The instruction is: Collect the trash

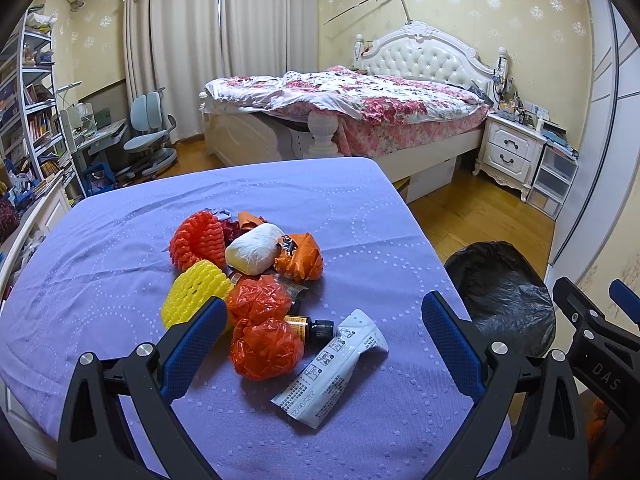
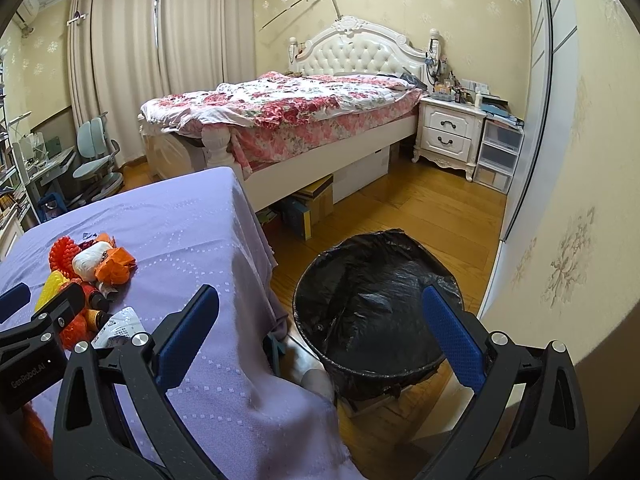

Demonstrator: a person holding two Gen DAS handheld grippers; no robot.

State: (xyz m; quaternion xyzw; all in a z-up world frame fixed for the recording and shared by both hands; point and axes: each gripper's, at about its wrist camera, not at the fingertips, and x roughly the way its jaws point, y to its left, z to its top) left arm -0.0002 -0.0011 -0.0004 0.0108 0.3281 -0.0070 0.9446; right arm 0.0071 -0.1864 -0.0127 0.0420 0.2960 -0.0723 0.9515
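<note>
Your left gripper (image 1: 324,320), jaws wide and empty, sits nearest the trash pile (image 1: 244,280); right gripper (image 2: 320,320), also wide, hangs over the bin (image 2: 376,300).

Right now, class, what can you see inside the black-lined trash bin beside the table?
Inside the trash bin only crumpled black liner shows; no trash is visible. Its near inner wall is hidden by the rim, and the right gripper, jaws open, covers part of it.
</note>
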